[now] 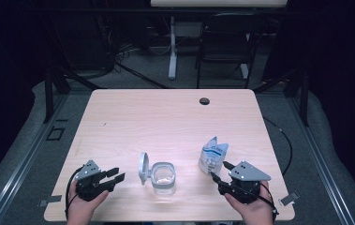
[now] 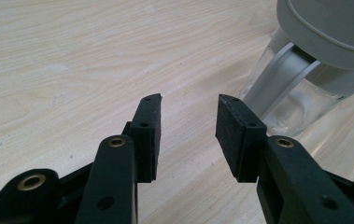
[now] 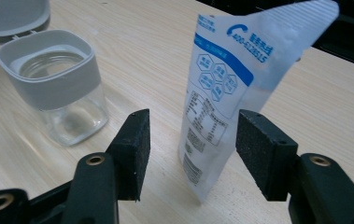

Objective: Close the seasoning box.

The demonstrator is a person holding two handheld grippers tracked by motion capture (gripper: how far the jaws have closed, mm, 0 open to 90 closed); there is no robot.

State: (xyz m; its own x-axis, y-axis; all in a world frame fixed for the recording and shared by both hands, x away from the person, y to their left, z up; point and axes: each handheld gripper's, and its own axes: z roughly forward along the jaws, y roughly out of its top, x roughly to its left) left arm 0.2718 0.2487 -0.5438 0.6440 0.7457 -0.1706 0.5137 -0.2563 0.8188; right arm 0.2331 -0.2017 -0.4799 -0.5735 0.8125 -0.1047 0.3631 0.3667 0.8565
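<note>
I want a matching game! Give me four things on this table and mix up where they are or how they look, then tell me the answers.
Things:
1. clear glass jar with a grey collar
2. white and blue printed pouch
3. grey hinged lid
4. small dark round hole in the wooden table

States or places:
A. standing upright in front of the right tool
B. flipped open, beside the jar's mouth
C. near the table's far edge
D. open-topped, between the two tools

Pairs: 1-D, 2-A, 3-B, 4-C
</note>
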